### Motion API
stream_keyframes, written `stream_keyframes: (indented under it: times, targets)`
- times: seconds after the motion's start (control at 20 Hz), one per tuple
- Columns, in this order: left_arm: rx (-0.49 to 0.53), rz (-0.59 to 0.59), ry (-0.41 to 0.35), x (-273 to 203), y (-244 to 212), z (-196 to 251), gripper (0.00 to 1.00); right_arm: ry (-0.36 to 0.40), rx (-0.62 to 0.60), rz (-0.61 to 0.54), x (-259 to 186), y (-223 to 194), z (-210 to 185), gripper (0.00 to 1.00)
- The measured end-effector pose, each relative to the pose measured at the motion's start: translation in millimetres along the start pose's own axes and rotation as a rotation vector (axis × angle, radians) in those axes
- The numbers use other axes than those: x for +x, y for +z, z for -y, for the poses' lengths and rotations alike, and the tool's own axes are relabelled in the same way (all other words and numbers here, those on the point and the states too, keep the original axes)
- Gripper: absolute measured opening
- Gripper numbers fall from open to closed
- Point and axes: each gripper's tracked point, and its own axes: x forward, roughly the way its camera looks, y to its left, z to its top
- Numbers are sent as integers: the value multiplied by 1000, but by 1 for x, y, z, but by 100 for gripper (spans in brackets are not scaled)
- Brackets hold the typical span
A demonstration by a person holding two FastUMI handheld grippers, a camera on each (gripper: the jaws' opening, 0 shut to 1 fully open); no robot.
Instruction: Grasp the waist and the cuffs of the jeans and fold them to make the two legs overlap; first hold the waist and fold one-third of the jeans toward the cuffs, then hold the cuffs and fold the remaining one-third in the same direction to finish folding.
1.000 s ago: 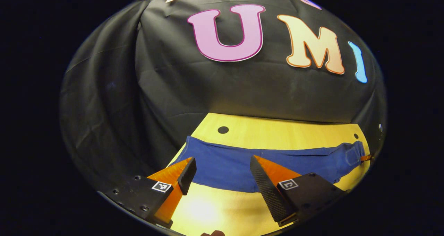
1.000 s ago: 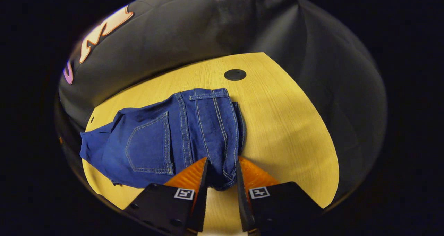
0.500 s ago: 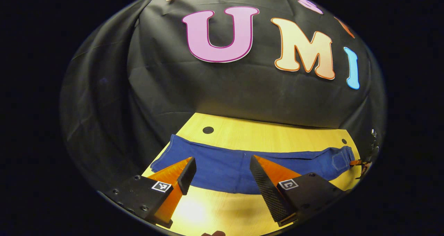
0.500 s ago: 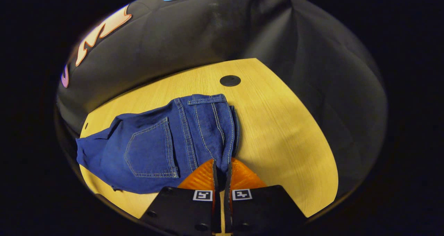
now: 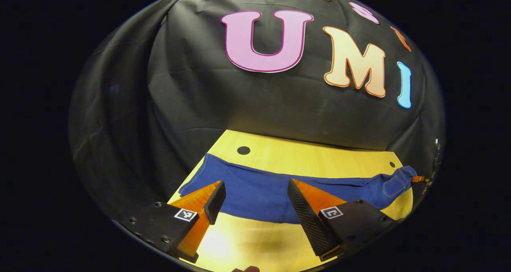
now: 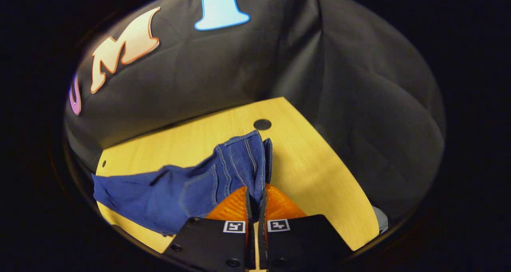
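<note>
One pair of jeans [image 5: 259,192] lies on the counter [image 5: 311,158], stretched sideways across the wood in my left gripper view, legs toward the left end, waist end off at the far right. Two claws are mine to count, one in each hand. Two dark round holes show in the counter top in the left gripper view, one [image 5: 243,150] near the leg end of the denim, one small [image 5: 392,164] near the waist end. My left claw [image 5: 255,198] hangs low over the near edge of the jeans, fingers spread wide apart with denim showing in the gap between them, nothing pinched; it points toward the booth's back wall. My right claw [image 6: 255,198] is pressed together on the waist edge of the jeans [image 6: 223,172], both fingers clamping the fold of denim, and that end stands lifted off the counter [image 6: 319,172] in a ridge, stitched seams running up from the fingertips. A back pocket [image 6: 197,186] shows on the slack cloth to the left of the pinch. In the left gripper view the far right tip of the waist rises toward the other claw [image 5: 419,180].
</note>
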Motion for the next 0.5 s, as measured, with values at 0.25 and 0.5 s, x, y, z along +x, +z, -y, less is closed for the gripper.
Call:
stream_keyframes:
  times: [0.25,0.5]
  targets:
    - [9,-16,-65,17,-5,-42,99,52,11,140,-65,38,-53,4]
    - [8,-23,-133,35,-3,-79,95,152,-83,250,-140,52,-131,4]
